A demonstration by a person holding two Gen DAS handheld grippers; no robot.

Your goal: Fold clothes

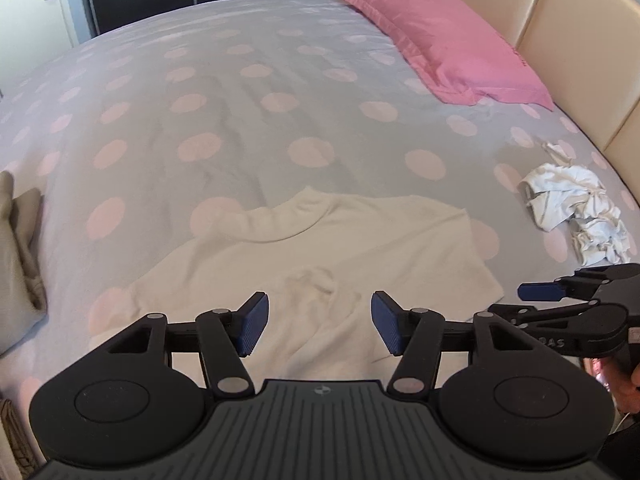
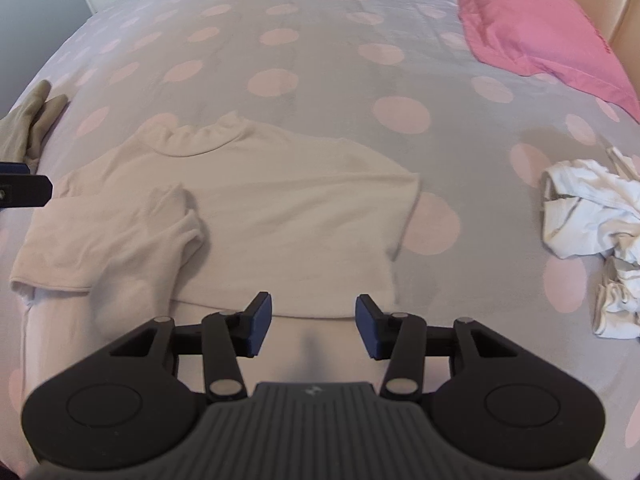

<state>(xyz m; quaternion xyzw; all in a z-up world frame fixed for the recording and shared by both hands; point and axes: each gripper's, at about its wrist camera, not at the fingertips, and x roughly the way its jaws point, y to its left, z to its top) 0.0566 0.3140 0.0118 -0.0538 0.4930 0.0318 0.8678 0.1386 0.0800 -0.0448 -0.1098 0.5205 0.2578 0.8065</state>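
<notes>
A cream long-sleeved top (image 1: pixel 320 256) lies flat on the bed, collar away from me, one sleeve folded across its front (image 2: pixel 160 232). My left gripper (image 1: pixel 320 324) is open and empty, hovering just above the top's near hem. My right gripper (image 2: pixel 314 326) is open and empty over the near hem at the top's right side; it also shows at the right edge of the left wrist view (image 1: pixel 580 300). A crumpled white garment (image 2: pixel 596 216) lies to the right, also in the left wrist view (image 1: pixel 572 208).
The bed has a grey cover with pink dots (image 1: pixel 248 100). A pink pillow (image 1: pixel 452 36) lies at the far right against a cream headboard (image 1: pixel 568 40). A beige folded garment (image 1: pixel 20 256) sits at the left edge, also in the right wrist view (image 2: pixel 28 124).
</notes>
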